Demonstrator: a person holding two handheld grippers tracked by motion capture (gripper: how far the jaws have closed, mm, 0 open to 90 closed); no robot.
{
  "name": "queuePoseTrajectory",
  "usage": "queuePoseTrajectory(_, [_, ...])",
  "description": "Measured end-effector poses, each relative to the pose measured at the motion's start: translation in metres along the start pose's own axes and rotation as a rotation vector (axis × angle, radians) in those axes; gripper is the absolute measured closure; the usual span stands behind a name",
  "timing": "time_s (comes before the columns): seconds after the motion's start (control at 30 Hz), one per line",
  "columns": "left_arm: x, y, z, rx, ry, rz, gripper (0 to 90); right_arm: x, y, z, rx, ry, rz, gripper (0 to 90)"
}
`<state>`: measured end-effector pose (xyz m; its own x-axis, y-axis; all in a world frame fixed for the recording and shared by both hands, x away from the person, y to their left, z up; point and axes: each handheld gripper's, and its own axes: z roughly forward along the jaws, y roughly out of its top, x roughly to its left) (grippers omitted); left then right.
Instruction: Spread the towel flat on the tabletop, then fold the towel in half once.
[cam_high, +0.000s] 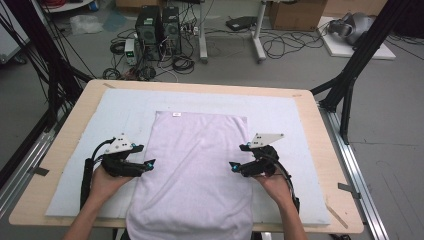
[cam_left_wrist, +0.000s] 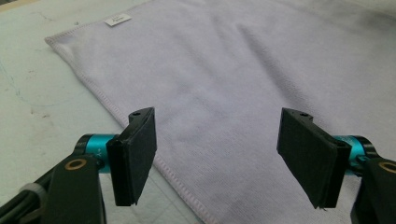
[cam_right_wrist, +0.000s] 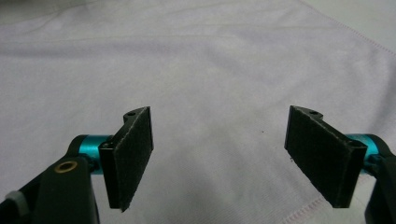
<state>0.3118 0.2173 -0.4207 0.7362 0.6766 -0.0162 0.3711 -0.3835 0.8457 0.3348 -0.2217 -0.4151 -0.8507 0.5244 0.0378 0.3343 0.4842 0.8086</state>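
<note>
Two claws hover over a pale lilac towel (cam_high: 192, 170) that lies flat along the middle of the counter (cam_high: 310, 165), on a light mat (cam_high: 280, 112), its near end draping over the counter's near edge and its small white label (cam_high: 176, 114) toward the far edge. The left claw (cam_high: 150, 164) sits above the towel's left hem, jaws spread wide with nothing between the pads. The right claw (cam_high: 233, 166) sits just inside the towel's right hem, jaws likewise wide apart and holding nothing.
</note>
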Motion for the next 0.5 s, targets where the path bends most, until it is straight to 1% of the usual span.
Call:
queuePoseTrajectory(0.13, [-0.0007,0.0,0.0009,0.004,-0.002,0.005,29.0,0.0012,-0.0002,-0.0005,0.008,-0.007,0.005,21.5])
queuePoseTrajectory(0.2, [-0.0005,0.0001,0.0003,0.002,-0.005,0.007,29.0,0.0013,-0.0003,0.0,0.012,-0.002,0.008,21.6])
queuePoseTrajectory(0.33, [0.0002,-0.0004,0.0004,0.006,-0.002,0.006,29.1,0.0025,0.0,0.0022,0.02,0.002,-0.003,21.6])
queuePoseTrajectory(0.4, [0.0004,-0.0004,0.0006,0.008,-0.004,0.013,29.1,0.0038,0.0004,0.0024,0.023,0.006,-0.007,21.7])
queuePoseTrajectory(0.5, [0.0009,-0.0003,0.0007,0.008,-0.009,0.015,29.3,0.0044,0.0012,0.0011,0.009,0.002,-0.012,21.7])
